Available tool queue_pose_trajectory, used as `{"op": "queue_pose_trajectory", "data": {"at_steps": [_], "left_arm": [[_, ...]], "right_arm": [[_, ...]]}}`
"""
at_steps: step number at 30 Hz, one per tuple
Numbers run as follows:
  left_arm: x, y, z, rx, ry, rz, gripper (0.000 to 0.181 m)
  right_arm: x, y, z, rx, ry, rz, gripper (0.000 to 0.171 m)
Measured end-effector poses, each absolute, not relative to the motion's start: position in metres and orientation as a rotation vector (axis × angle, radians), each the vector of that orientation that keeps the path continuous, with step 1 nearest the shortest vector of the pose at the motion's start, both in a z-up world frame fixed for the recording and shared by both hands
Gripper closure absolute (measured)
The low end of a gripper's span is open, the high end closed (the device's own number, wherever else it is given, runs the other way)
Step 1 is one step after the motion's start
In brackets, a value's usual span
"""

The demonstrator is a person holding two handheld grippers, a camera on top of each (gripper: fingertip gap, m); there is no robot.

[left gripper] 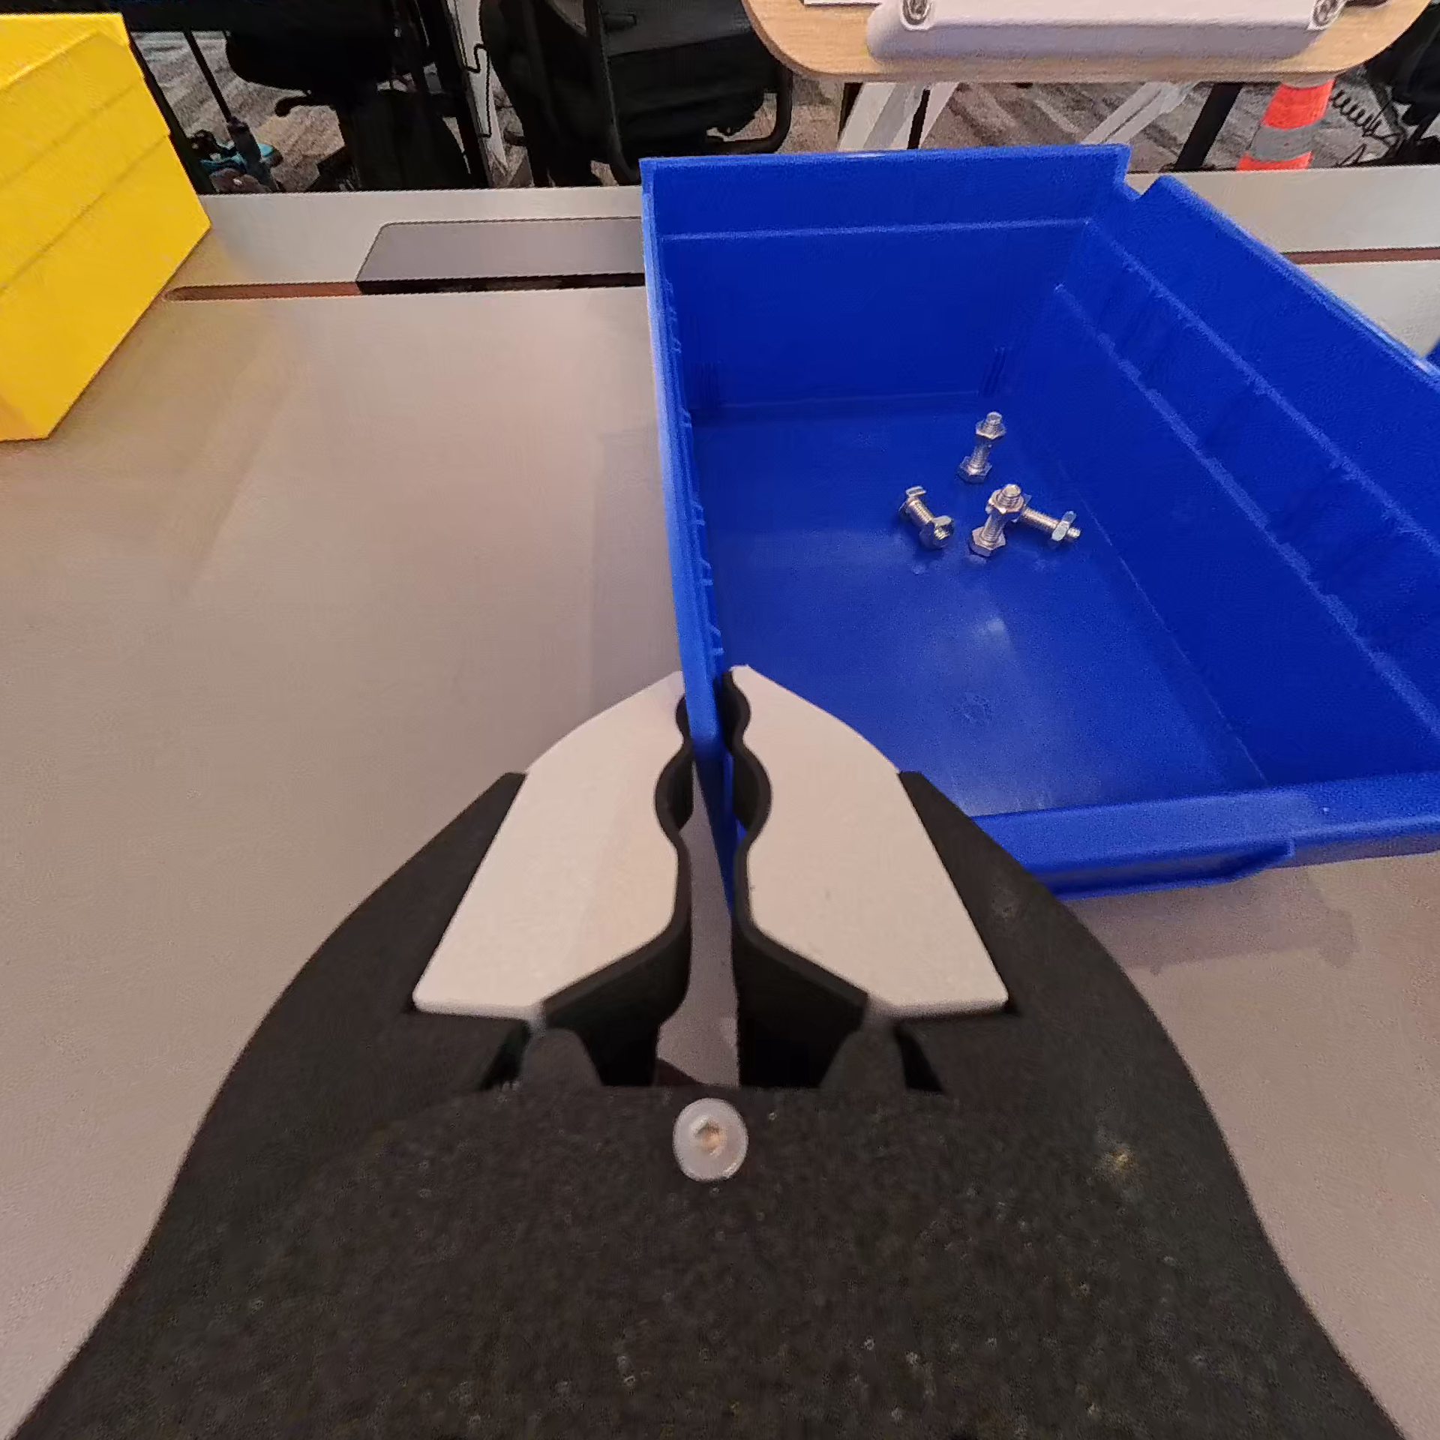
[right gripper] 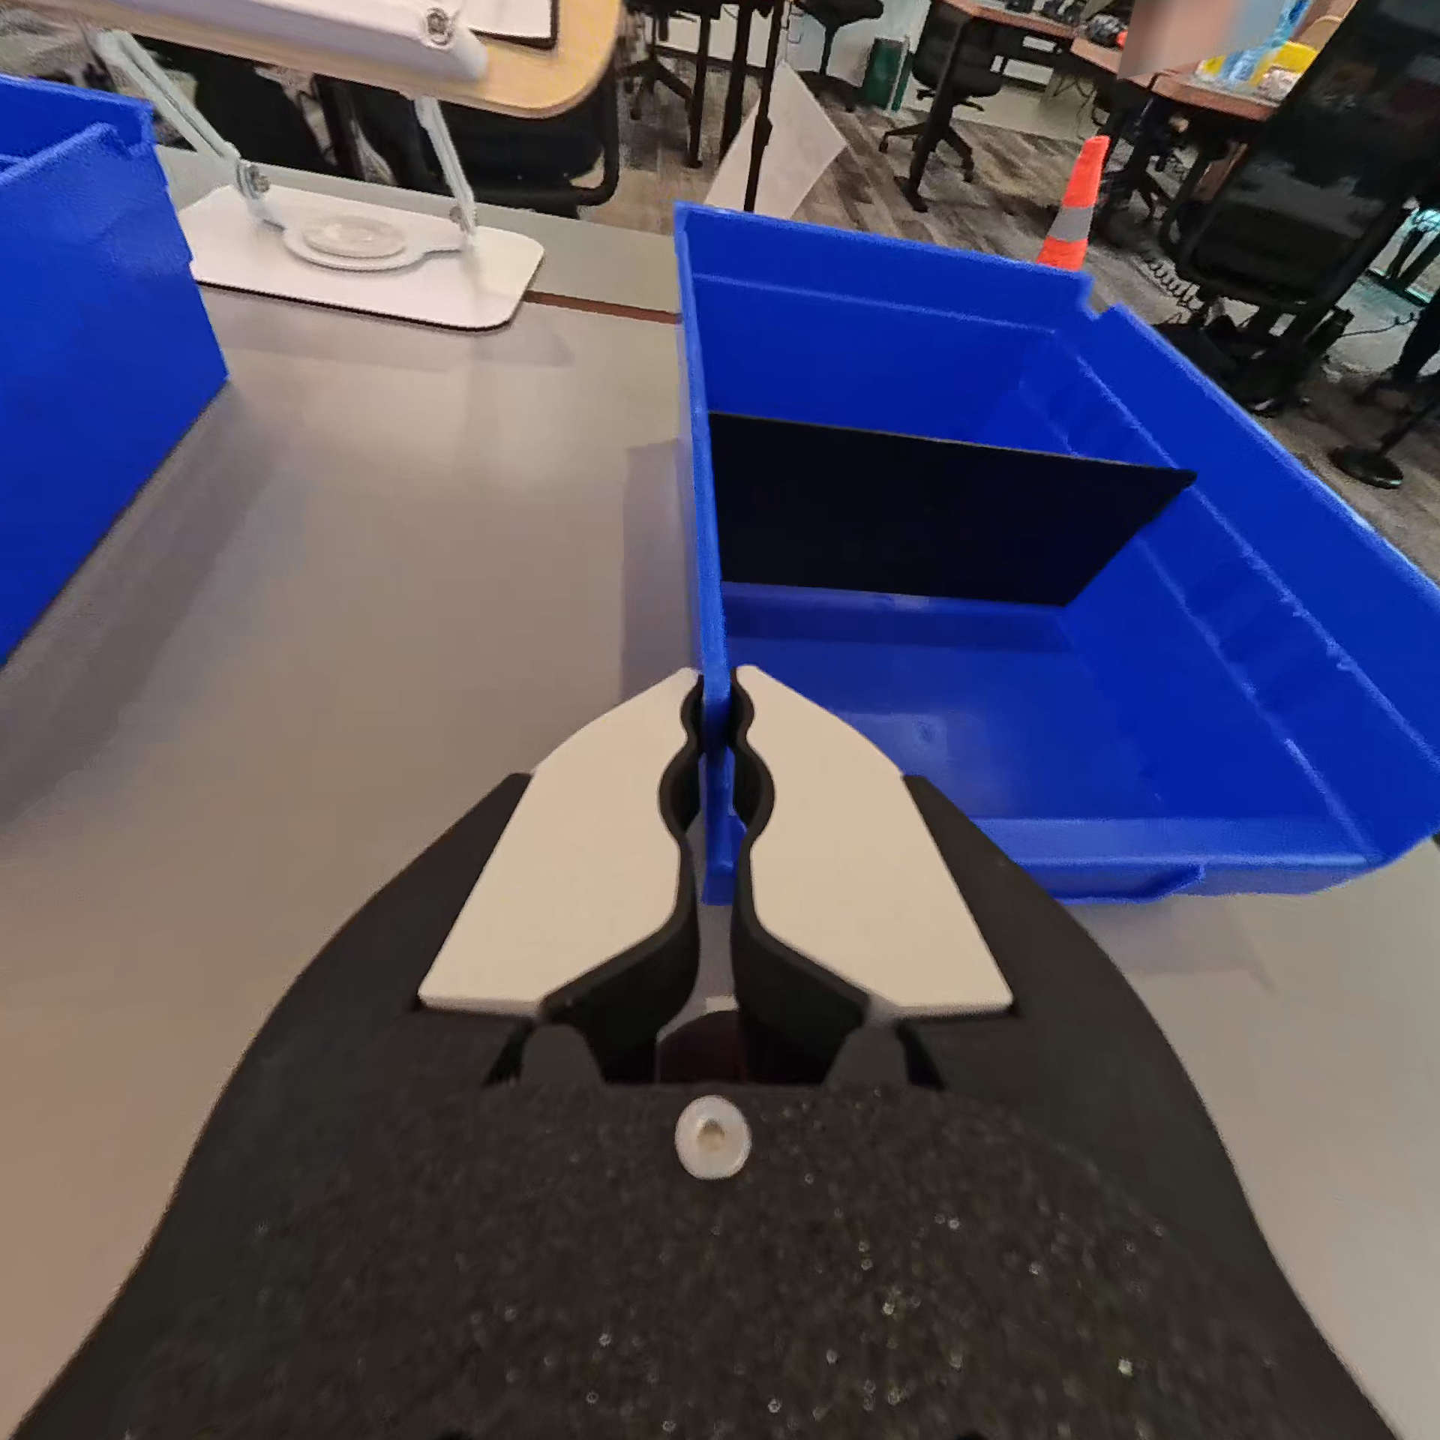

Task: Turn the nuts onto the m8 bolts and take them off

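Observation:
In the left wrist view, several silver bolts with nuts on them [left gripper: 990, 499] lie in a loose cluster on the floor of a blue bin [left gripper: 1286, 405]. My left gripper [left gripper: 707, 693] is shut on that bin's left wall near its front corner. In the right wrist view, my right gripper [right gripper: 715, 693] is shut on the left wall of a second blue bin [right gripper: 1247, 499]. This bin has a black divider [right gripper: 919, 514] across its middle. Its front compartment shows no parts; the back compartment's floor is hidden.
A yellow box [left gripper: 86, 234] stands at the far left of the grey table [left gripper: 351, 545]. A white lamp base [right gripper: 366, 257] stands at the back. The first blue bin shows at the left edge in the right wrist view [right gripper: 86, 335]. An orange cone [right gripper: 1079, 210] stands on the floor beyond. About 40 cm separates my left fingertips from my right.

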State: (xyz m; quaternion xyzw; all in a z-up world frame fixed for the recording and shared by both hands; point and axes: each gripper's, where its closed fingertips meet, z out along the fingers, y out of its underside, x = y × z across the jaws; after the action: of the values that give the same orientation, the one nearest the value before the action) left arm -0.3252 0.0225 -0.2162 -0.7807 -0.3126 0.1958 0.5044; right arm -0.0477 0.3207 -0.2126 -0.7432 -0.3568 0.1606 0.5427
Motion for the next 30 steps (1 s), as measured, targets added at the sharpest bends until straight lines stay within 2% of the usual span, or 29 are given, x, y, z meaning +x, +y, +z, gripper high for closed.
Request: {"op": "queue_pose_trajectory", "data": {"at_steps": [12,15,18,20,22,23,26,28,30], "left_arm": [[-0.326,0.023,-0.216,-1.875,-0.762,0.443,0.178],[-0.325,0.023,-0.217,-1.876,-0.75,0.448,0.178],[-0.325,0.023,-0.217,-1.881,-0.748,0.444,0.178],[-0.325,0.023,-0.216,-1.879,-0.747,0.443,0.178],[-0.326,0.023,-0.217,-1.879,-0.746,0.448,0.178],[-0.326,0.022,-0.217,-1.882,-0.742,0.458,0.177],[-0.327,0.022,-0.217,-1.891,-0.74,0.465,0.177],[-0.327,0.021,-0.217,-1.898,-0.728,0.473,0.177],[-0.327,0.022,-0.217,-1.901,-0.727,0.471,0.177]], "right_arm": [[-0.033,0.329,-0.211,-1.75,-0.91,0.372,0.167],[-0.037,0.312,-0.187,-1.674,-0.886,0.37,0.135],[-0.093,0.252,-0.169,-1.606,-0.992,0.6,0.126],[-0.14,0.202,-0.175,-1.606,-1.118,0.793,0.123],[-0.172,0.174,-0.186,-1.585,-1.216,0.832,0.124],[-0.181,0.169,-0.183,-1.553,-1.205,0.841,0.149],[-0.199,0.164,-0.198,-1.618,-1.274,0.809,0.145],[-0.202,0.154,-0.195,-1.621,-1.265,0.88,0.135],[-0.202,0.156,-0.202,-1.661,-1.243,0.867,0.134]]}}
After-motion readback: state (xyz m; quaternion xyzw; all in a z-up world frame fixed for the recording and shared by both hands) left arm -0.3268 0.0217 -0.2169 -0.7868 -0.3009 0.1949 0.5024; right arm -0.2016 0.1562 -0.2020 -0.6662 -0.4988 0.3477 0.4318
